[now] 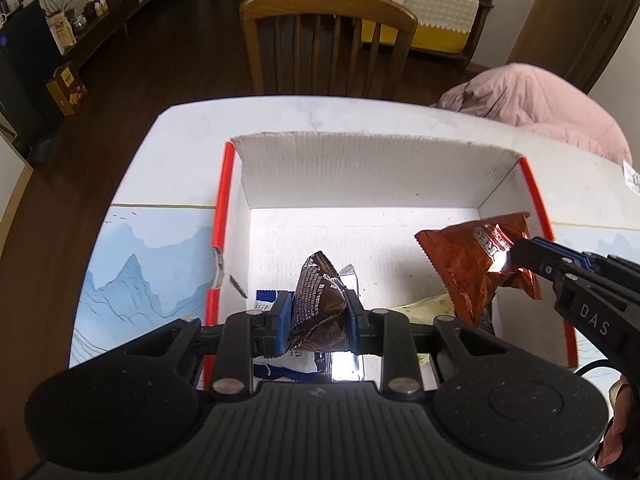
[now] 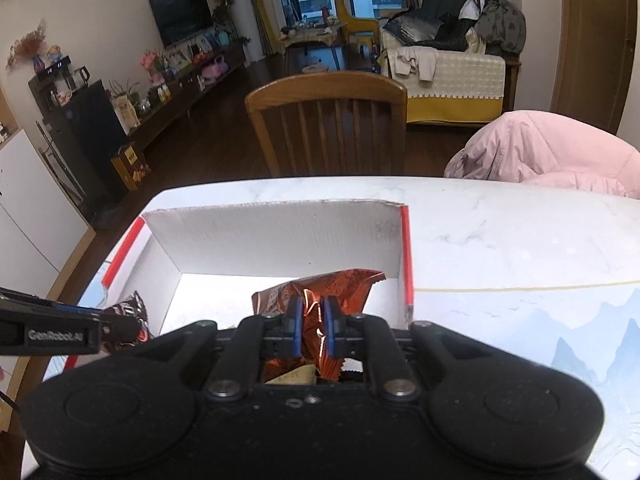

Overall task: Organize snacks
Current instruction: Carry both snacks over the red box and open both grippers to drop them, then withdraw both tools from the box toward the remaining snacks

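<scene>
A white cardboard box (image 1: pixel 360 168) with red edges sits open on the table; it also shows in the right wrist view (image 2: pixel 280 232). My left gripper (image 1: pixel 318 320) is shut on a dark brown snack packet (image 1: pixel 318 300), held over the box's near left part. My right gripper (image 2: pixel 311 332) is shut on an orange foil Oreo packet (image 2: pixel 340 284), held over the box's right side; that packet (image 1: pixel 476 256) and gripper (image 1: pixel 516 256) also show in the left wrist view. The left gripper with the brown packet (image 2: pixel 134 316) shows at the left of the right wrist view. Other packets lie in the box beneath: blue-white (image 1: pixel 266 300), silver (image 1: pixel 350 274), pale yellow (image 1: pixel 428 306).
The table (image 2: pixel 500 232) is white marble with a blue mountain-print mat (image 1: pixel 148 272). A wooden chair (image 1: pixel 328 40) stands at the far edge. A pink jacket (image 1: pixel 532 108) lies at the far right corner.
</scene>
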A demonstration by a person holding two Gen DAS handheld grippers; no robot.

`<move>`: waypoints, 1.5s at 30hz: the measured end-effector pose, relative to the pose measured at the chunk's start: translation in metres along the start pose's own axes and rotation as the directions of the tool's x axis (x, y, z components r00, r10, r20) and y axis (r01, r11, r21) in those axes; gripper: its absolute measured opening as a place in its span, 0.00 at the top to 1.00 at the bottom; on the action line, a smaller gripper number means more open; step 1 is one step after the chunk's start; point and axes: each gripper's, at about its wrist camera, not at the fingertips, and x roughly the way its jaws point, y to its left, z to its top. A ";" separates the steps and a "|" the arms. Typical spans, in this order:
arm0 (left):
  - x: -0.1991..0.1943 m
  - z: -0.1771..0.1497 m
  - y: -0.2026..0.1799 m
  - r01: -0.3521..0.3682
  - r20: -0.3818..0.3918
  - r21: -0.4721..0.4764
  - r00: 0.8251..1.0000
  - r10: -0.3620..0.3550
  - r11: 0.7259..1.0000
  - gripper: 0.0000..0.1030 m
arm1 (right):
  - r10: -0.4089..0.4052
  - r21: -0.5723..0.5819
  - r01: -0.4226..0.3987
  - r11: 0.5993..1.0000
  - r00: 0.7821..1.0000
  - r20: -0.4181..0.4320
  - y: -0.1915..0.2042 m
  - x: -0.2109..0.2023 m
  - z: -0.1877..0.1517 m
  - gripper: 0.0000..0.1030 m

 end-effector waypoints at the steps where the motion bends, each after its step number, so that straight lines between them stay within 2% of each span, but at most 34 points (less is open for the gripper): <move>1: 0.004 0.000 -0.002 -0.001 -0.006 0.006 1.000 0.002 1.000 0.74 | -0.001 -0.008 0.001 1.000 1.000 -0.005 0.002 0.003 0.000 0.91; 7: 0.021 0.001 -0.014 -0.013 -0.038 0.050 0.999 0.015 0.999 0.74 | -0.008 -0.045 0.007 0.999 0.999 -0.031 0.008 0.015 -0.002 0.91; 8: 0.024 0.002 -0.014 -0.013 -0.044 0.055 0.999 0.015 0.998 0.74 | -0.007 -0.046 0.005 0.999 0.999 -0.040 0.007 0.018 -0.003 0.92; 9: 0.026 0.001 -0.015 -0.012 -0.051 0.063 0.999 0.015 0.998 0.74 | -0.004 -0.048 0.002 0.999 0.999 -0.044 0.006 0.019 -0.003 0.99; 14: 0.041 0.000 -0.019 -0.019 -0.095 0.090 0.995 0.027 0.996 0.74 | 0.001 -0.054 -0.005 0.999 0.998 -0.069 0.005 0.021 -0.002 0.99; 19: 0.050 -0.002 -0.019 -0.008 -0.130 0.101 0.991 0.021 0.995 0.74 | 0.009 -0.051 -0.013 0.999 0.997 -0.075 0.004 0.018 -0.003 0.85; 29: 0.050 -0.009 -0.015 -0.002 -0.131 0.082 0.991 0.012 0.997 0.70 | 0.024 -0.057 -0.030 0.998 0.993 -0.115 0.004 0.006 -0.011 0.75; 30: 0.048 -0.009 -0.014 0.003 -0.128 0.077 0.992 0.007 0.997 0.68 | 0.026 -0.056 -0.032 0.998 0.993 -0.112 0.005 0.003 -0.012 0.73; 32: 0.042 -0.011 -0.013 0.000 -0.112 0.072 0.994 0.008 0.997 0.55 | 0.025 -0.053 -0.031 0.998 0.994 -0.110 0.005 -0.001 -0.013 0.72; 45: -0.020 -0.029 0.010 0.041 -0.031 0.047 0.999 -0.039 0.998 0.54 | 0.053 -0.028 -0.055 0.998 0.996 -0.066 0.010 -0.054 -0.021 0.62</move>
